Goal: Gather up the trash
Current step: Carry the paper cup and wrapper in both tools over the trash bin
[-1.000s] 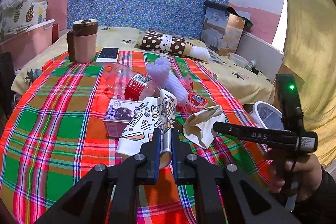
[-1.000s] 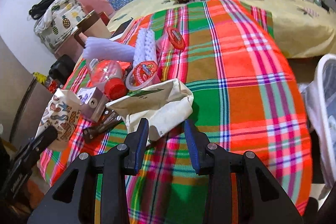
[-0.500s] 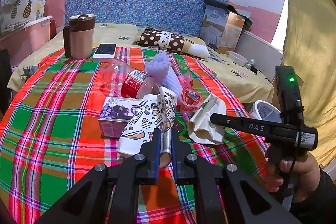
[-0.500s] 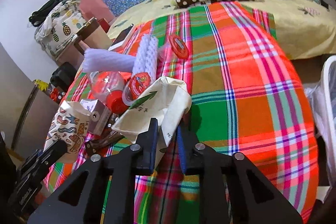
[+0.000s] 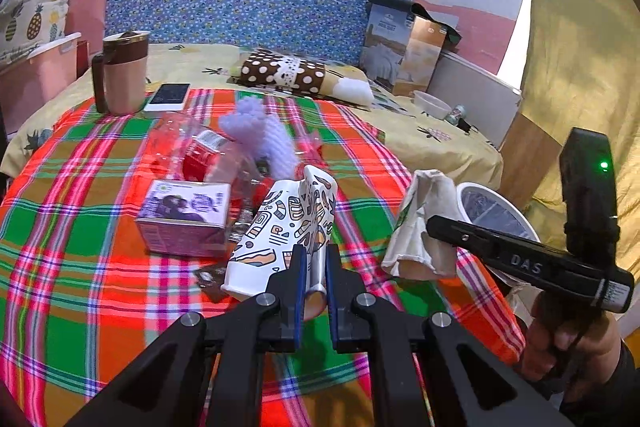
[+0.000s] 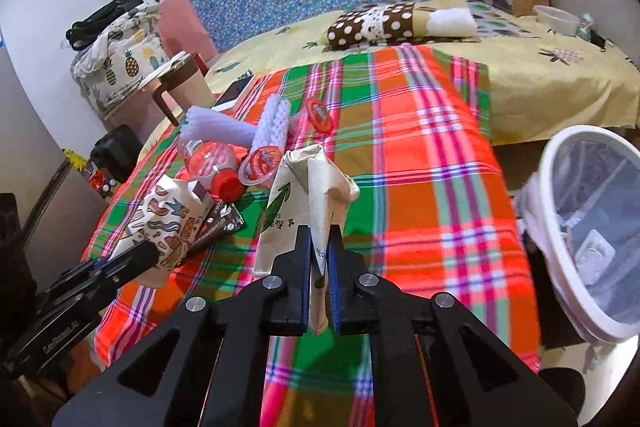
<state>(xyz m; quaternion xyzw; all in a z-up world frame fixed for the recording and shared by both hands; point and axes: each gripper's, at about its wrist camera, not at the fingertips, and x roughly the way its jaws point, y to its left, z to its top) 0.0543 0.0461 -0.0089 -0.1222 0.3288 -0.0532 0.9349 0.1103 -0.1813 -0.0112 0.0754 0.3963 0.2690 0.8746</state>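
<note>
Bin (image 6: 560,255) sits off to the right of the right gripper (image 6: 319,259), whose jaws clench the cream bag (image 6: 308,187); left gripper (image 5: 316,267) pinches the patterned cup (image 5: 280,227), farther away.

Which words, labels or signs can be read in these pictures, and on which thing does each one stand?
"DAS": on the side of the right gripper.
Cream paper bag: green arrow sign; its print is too blurred to read.
Purple carton, red bottle label, left gripper lettering: too blurred to read.
</note>
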